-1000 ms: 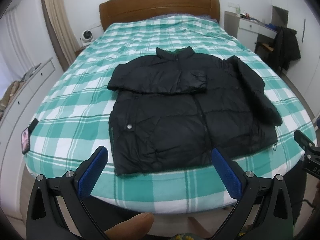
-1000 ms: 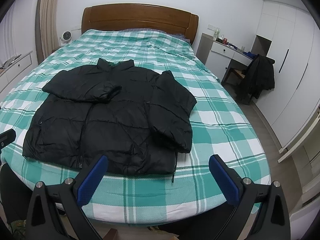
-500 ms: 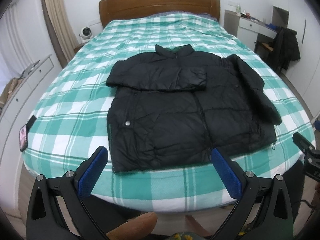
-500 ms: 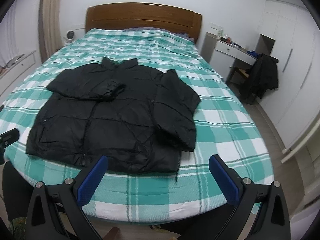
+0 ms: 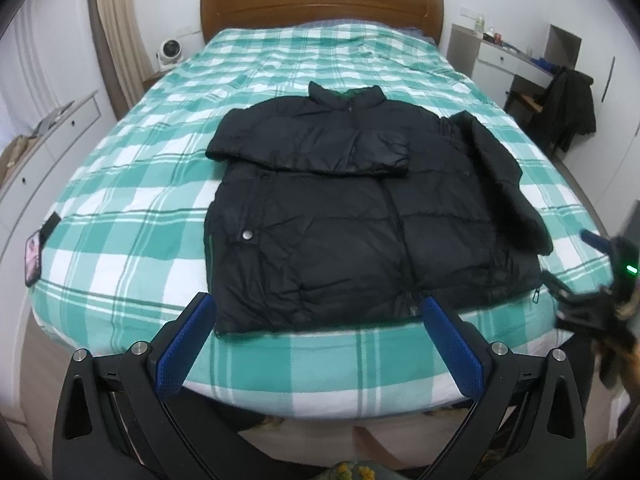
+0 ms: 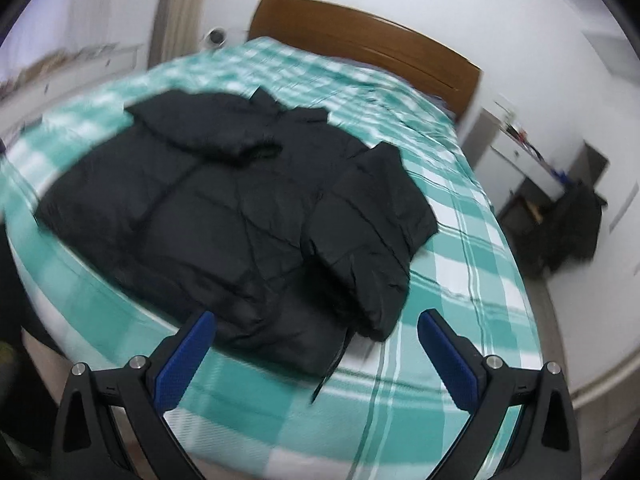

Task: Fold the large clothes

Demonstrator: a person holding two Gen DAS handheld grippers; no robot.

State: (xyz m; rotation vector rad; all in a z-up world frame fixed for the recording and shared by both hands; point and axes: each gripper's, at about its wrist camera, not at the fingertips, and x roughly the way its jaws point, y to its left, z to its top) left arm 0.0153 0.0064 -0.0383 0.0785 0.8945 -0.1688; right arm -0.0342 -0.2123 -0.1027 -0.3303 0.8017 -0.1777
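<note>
A black puffer jacket (image 5: 352, 208) lies flat on the green-and-white checked bed (image 5: 120, 184), collar toward the headboard. Its left sleeve is folded across the chest; the right sleeve (image 5: 504, 184) lies along its right side. My left gripper (image 5: 318, 312) is open and empty, above the bed's near edge just short of the jacket's hem. My right gripper (image 6: 316, 330) is open and empty, near the jacket's (image 6: 240, 216) bottom right corner, with the right sleeve (image 6: 372, 240) just ahead. The right gripper also shows blurred at the right edge of the left wrist view (image 5: 608, 280).
A wooden headboard (image 5: 320, 0) stands at the far end. A phone (image 5: 33, 254) lies on the bed's left edge. A white dresser (image 5: 36, 148) runs along the left; a desk and a chair draped with a dark coat (image 5: 572, 108) stand on the right.
Both grippers have moved in toward the bed. The right gripper swung left and tilted, its view now blurred. The jacket has not moved.
</note>
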